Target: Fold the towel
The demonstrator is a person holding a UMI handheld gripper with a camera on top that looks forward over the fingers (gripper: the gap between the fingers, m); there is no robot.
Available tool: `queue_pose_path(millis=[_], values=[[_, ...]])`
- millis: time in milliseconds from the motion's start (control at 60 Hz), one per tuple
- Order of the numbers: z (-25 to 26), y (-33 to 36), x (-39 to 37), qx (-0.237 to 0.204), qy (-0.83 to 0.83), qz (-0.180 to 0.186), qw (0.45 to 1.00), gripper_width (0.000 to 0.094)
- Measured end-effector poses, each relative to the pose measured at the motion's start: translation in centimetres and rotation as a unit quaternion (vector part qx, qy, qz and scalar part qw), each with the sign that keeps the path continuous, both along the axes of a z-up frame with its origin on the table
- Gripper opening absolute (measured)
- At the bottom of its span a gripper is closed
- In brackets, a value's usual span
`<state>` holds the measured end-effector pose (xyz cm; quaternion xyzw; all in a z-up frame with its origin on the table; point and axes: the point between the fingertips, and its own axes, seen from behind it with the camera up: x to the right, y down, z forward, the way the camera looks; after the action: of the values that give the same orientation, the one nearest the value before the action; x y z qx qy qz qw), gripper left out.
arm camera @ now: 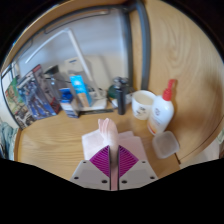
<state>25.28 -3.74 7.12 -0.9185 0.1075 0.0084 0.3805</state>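
A wooden desk (60, 135) fills most of the view, running back to a pale wall with a dark upright post (143, 45) rising from behind the things on it. Along the back edge stands a cluttered row — packets and small bottles (50, 95), a dark jar (118, 95), a cream mug (143, 103) and a white bottle with a red cap (162, 108); a small clear cup (166, 144) sits nearer. The pale pink towel (106, 138) rises bunched between the fingers, just above the purple pads (102, 159). The tongs (115, 160) are nearly closed — both fingers press on the cloth.
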Motion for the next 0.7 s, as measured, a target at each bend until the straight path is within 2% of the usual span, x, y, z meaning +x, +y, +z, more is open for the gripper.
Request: queue_pose_path(millis=[33, 50, 83, 100, 133, 150, 167, 200, 217, 233, 267, 367, 517, 700], values=[[-0.9, -0.1, 1.6, -0.005, -0.003, -0.010, 1.000, 0.0080], [-1.4, -0.1, 2.3, -0.009, -0.005, -0.014, 1.000, 0.0152], [-2.4, -0.3, 3.7, -0.016, -0.013, -0.022, 1.000, 0.0167], [-2.9, -0.4, 4.5, -0.020, -0.019, -0.027, 0.999, 0.0254], [-3.9, -0.9, 5.8, -0.033, -0.034, -0.037, 0.998, 0.0328], [-4.3, -1.1, 6.4, -0.039, -0.041, -0.040, 0.998, 0.0355], [-4.7, -1.3, 7.0, -0.044, -0.048, -0.043, 0.997, 0.0343], [-5.2, -1.5, 8.0, -0.050, -0.059, -0.049, 0.996, 0.0401], [-5.4, -1.6, 8.3, -0.051, -0.064, -0.050, 0.995, 0.0475], [-5.4, -1.6, 8.5, -0.051, -0.066, -0.050, 0.995, 0.0452], [-5.3, -1.7, 8.5, -0.049, -0.066, -0.049, 0.995, 0.0493], [-3.4, -1.7, 8.1, -0.032, -0.058, -0.047, 0.997, 0.0667], [3.5, -1.6, 5.8, 0.023, -0.054, -0.041, 0.997, 0.0783], [12.7, -3.1, -2.3, 0.095, -0.036, -0.006, 0.995, 0.0827]])
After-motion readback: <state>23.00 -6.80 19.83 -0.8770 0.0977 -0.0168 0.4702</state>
